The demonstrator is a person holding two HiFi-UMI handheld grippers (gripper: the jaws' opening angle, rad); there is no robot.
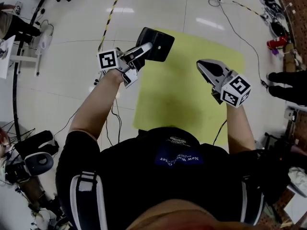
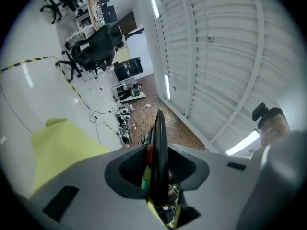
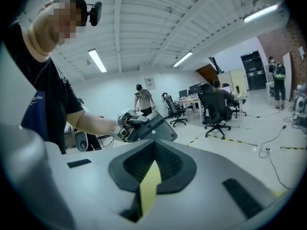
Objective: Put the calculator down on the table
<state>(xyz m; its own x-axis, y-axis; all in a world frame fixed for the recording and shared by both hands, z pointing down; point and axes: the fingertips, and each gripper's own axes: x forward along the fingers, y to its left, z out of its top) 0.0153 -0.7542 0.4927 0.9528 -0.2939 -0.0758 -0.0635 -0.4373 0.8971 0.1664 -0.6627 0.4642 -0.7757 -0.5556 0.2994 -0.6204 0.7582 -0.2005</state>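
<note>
Your left tongs [image 1: 145, 48] clamp the calculator [image 1: 159, 45] over the yellow surface [image 1: 192, 90]. Your right tongs [image 1: 201, 65] are closed and empty.

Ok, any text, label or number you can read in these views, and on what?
Blue shirt patch: white lettering, upside down, too blurred to quote.
Marker cubes: square black-and-white patterns only, no words.
Calculator: dark back showing, no label legible.

White floor [image 1: 62, 75], office chairs [image 3: 212, 110]
</note>
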